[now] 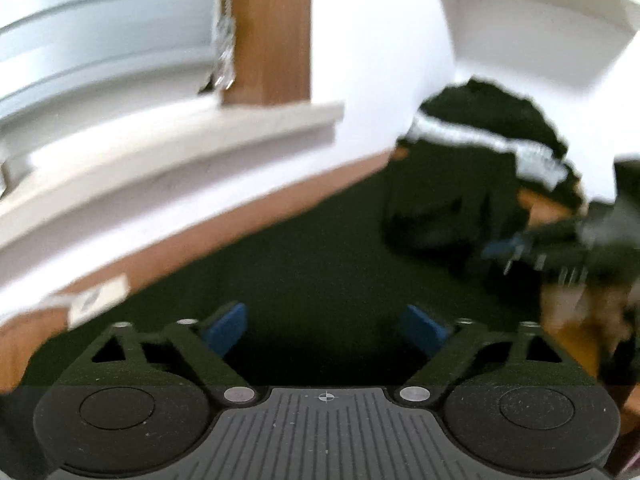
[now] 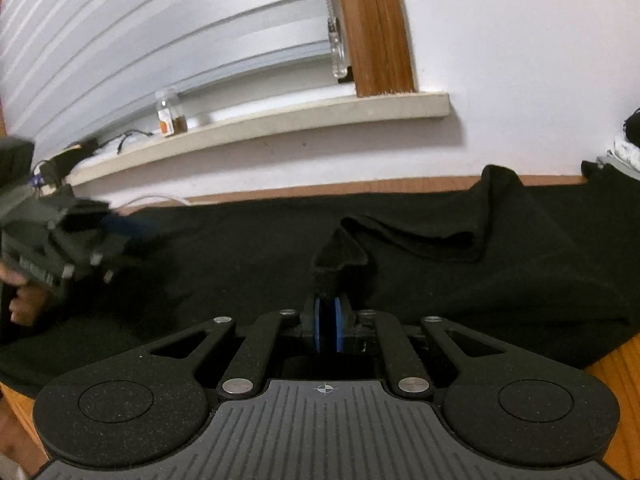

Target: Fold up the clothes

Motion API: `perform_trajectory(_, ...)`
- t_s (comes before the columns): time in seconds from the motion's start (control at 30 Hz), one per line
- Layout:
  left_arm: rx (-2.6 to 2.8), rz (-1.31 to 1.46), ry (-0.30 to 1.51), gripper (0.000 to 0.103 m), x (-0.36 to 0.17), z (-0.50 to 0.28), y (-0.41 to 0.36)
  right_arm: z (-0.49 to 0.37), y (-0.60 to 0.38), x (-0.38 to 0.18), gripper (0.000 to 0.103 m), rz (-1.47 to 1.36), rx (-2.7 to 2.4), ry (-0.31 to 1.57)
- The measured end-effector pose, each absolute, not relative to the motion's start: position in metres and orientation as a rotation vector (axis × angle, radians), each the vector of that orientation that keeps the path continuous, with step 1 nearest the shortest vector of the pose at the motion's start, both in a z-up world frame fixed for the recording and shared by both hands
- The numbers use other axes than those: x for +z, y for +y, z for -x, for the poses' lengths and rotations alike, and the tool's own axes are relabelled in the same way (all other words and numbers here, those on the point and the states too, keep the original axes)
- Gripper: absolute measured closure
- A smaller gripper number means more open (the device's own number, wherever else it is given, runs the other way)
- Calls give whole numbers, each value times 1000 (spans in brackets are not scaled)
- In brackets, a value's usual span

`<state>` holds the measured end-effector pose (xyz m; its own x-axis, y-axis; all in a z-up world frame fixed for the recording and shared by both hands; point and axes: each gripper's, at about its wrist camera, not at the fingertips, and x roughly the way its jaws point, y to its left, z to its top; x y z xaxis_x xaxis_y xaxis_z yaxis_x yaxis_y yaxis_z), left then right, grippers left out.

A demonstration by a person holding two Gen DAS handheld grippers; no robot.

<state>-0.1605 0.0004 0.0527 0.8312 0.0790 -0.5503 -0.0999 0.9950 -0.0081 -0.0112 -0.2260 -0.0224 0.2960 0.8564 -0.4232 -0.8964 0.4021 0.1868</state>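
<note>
A black garment (image 2: pixel 500 280) lies spread over the wooden table (image 2: pixel 618 364), with a loose fold (image 2: pixel 416 232) rising at its middle. My right gripper (image 2: pixel 328 320) is shut on a bunched edge of the garment (image 2: pixel 334 268), which stands up from between the blue pads. In the left wrist view my left gripper (image 1: pixel 324 332) hangs just above the black garment (image 1: pixel 300 264), open, its blue pads (image 1: pixel 226 330) wide apart with nothing between them. In the right wrist view the left gripper (image 2: pixel 80 236) shows blurred at the far left, held by a hand (image 2: pixel 24 300).
A white wall and a window sill (image 2: pixel 280 124) run behind the table, with a small jar (image 2: pixel 170 114) and cables on the sill. A dark pile of clothing with a white band (image 1: pixel 480 136) sits at the back right. The right gripper (image 1: pixel 560 248) shows blurred.
</note>
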Motion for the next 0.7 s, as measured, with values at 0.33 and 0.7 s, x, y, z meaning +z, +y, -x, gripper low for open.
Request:
perform_trajectory(0.33, -77, 44, 626, 24, 69, 30, -46, -3, -227, -25, 94, 12, 1199, 539)
perform_trajectory(0.7, -67, -36, 779, 34, 35, -40, -82, 1, -227, -25, 93, 23, 1210, 529)
